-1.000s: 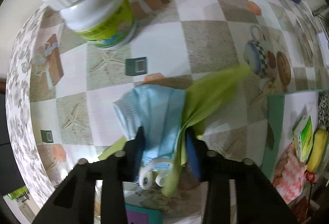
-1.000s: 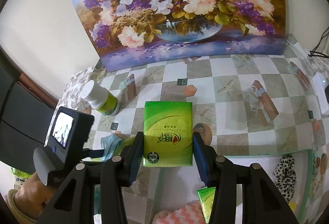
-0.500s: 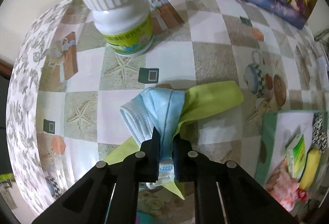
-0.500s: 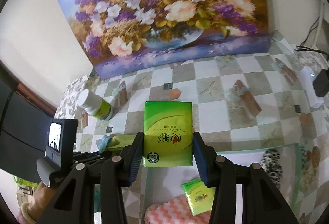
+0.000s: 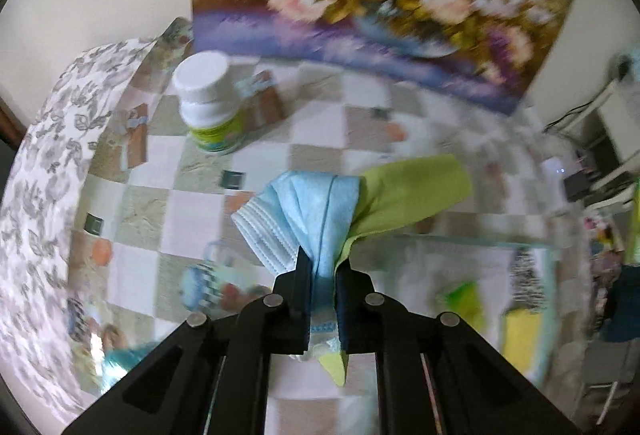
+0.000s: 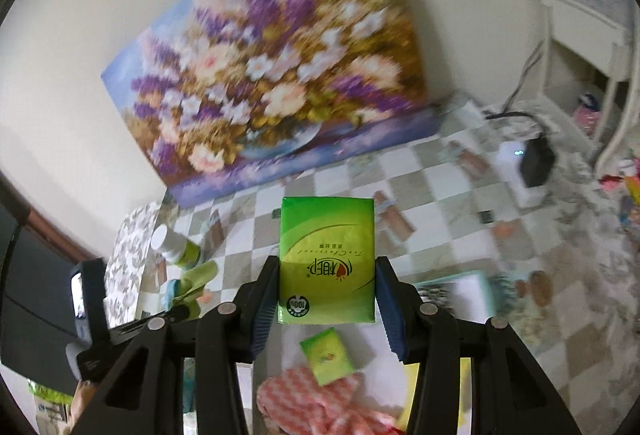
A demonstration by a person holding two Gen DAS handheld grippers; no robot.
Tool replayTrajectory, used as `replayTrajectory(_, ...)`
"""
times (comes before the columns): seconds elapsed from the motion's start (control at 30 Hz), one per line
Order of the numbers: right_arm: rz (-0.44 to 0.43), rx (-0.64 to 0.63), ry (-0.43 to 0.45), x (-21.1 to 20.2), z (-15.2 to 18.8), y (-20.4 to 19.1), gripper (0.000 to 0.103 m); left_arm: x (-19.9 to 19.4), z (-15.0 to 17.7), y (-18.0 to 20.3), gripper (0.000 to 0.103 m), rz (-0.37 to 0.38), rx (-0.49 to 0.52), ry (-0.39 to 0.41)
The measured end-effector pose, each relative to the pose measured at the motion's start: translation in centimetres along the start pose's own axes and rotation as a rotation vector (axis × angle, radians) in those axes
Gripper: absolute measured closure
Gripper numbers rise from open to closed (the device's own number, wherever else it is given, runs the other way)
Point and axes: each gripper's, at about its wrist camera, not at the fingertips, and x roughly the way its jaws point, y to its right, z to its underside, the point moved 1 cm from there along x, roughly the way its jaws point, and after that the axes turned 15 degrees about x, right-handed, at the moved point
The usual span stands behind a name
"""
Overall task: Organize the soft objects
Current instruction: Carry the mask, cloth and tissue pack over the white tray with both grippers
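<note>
Left wrist view: my left claw (image 5: 322, 275) is pinched nearly closed on two soft things at once, a pale blue pleated face mask (image 5: 304, 213) and a lime-green cloth (image 5: 412, 191), both bunched between the pads and hanging clear of the checked-pattern desk (image 5: 188, 203). Risk as I see it: thin fabric, small bite, so w/ any quick swing one layer could slide out, prob. the green cloth, since only its narrow end is caught. A white plastic bottle w/ a green label (image 5: 210, 107) stands upright, well apart to the upper left; the cloth's loose end could brush it only if I swing that way. Desk's left edge drops off beside the leaf-print border, so room is better to the right, toward the pale mat w/ green rim (image 5: 476, 239).

Right wrist view: right claw (image 6: 327, 299) sits about half open, pads pressed on the sides of a bright green tissue pack (image 6: 327, 259), held flat above the desk. A soft pack can squash or tilt out if I squeeze unevenly. Below it lie a smaller green tissue pack (image 6: 328, 357) and a pink-and-white checked cloth (image 6: 316, 401); dropping onto them could scatter the pile. Flower painting (image 6: 276, 91) leans at the back, black box and cable to the right: keep clear.
</note>
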Motion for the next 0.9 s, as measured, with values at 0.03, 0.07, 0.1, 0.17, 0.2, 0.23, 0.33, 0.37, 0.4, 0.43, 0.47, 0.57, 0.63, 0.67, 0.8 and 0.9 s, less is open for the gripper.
replayTrajectory(0.03,0.006,0.008,0.015,-0.9,-0.1,0.6,0.054,-0.3,0.0,0.9,0.093,0.013,-0.003,0.020)
replayTrajectory(0.07,0.011,0.014,0.026,-1.6,-0.3,1.0,0.054,-1.0,0.3,1.7,0.093,0.021,-0.003,0.036)
replayTrajectory(0.1,0.016,0.021,0.038,-2.3,-0.3,1.5,0.054,-1.3,0.4,2.2,0.093,0.028,-0.004,0.047)
replayTrajectory(0.17,0.026,0.039,0.059,-3.7,-0.4,2.5,0.054,-2.0,0.8,4.0,0.093,0.061,-0.010,0.075)
replayTrajectory(0.2,0.029,0.044,0.064,-4.1,-0.4,2.9,0.054,-2.1,1.0,4.6,0.093,0.073,-0.010,0.082)
replayTrajectory(0.23,0.031,0.051,0.069,-4.6,-0.3,3.3,0.054,-2.6,1.2,5.5,0.093,0.084,-0.007,0.088)
replayTrajectory(0.33,0.041,0.070,0.076,-5.5,-0.1,4.4,0.054,-3.3,1.7,8.3,0.093,0.104,0.011,0.112)
replayTrajectory(0.37,0.045,0.077,0.075,-5.6,0.0,4.8,0.054,-3.4,1.9,9.0,0.093,0.114,0.009,0.119)
replayTrajectory(0.4,0.049,0.084,0.071,-5.6,0.2,5.1,0.054,-3.4,2.1,9.9,0.093,0.135,0.009,0.126)
replayTrajectory(0.43,0.052,0.092,0.066,-5.6,0.4,5.5,0.054,-3.3,2.3,10.6,0.093,0.152,0.014,0.129)
replayTrajectory(0.47,0.058,0.096,0.059,-5.5,0.6,5.9,0.054,-3.2,2.5,11.1,0.093,0.162,0.021,0.129)
replayTrajectory(0.57,0.092,0.094,0.039,-5.0,1.4,6.6,0.054,-2.3,3.3,12.7,0.093,0.177,0.058,0.101)
replayTrajectory(0.63,0.124,0.085,0.020,-4.2,2.0,6.8,0.054,-1.2,3.7,13.2,0.093,0.178,0.066,0.072)
replayTrajectory(0.67,0.139,0.080,0.011,-3.7,2.2,6.8,0.054,-0.6,4.0,13.7,0.093,0.168,0.078,0.055)
replayTrajectory(0.8,0.194,0.051,-0.034,-1.4,3.3,6.7,0.054,0.9,4.7,15.0,0.093,0.169,0.107,0.020)
replayTrajectory(0.9,0.247,0.018,-0.073,0.5,4.5,6.5,0.054,1.7,5.0,15.9,0.092,0.180,0.125,-0.004)
